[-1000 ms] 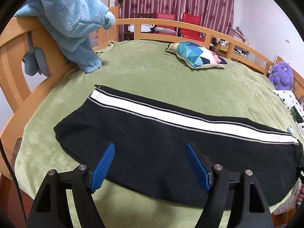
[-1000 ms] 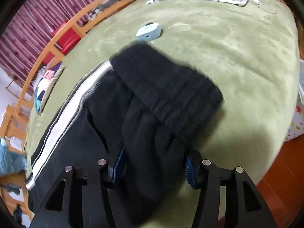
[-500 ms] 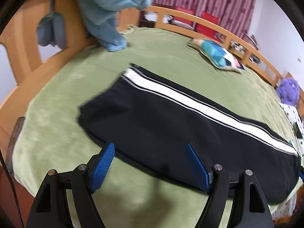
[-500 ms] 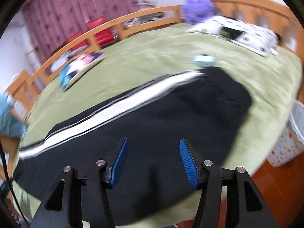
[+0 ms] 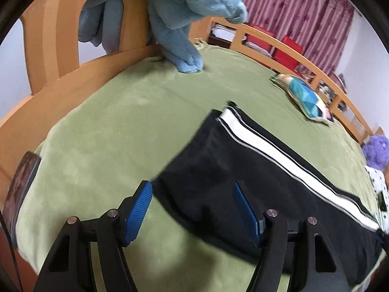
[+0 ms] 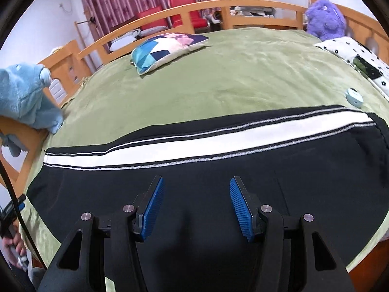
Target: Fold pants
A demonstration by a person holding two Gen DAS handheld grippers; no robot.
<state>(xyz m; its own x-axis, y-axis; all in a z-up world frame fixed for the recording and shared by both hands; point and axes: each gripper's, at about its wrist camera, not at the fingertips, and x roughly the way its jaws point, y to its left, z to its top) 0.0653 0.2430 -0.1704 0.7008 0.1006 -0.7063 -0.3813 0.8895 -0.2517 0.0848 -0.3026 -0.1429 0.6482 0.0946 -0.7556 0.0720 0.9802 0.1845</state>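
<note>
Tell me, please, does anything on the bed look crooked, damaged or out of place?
Nothing stands out. The black pants lie flat along the green blanket, stripe straight, and both the left gripper and right gripper are open and empty.

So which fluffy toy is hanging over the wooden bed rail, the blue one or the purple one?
The blue plush toy. It droops over the wooden rail, while the purple plush toy sits upright at the other corner.

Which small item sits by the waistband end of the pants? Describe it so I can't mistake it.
On the green bedspread, follow the pants along their white stripe to its right end. Just beyond lies a small rounded pale-blue gadget, the only hard item there.
</note>
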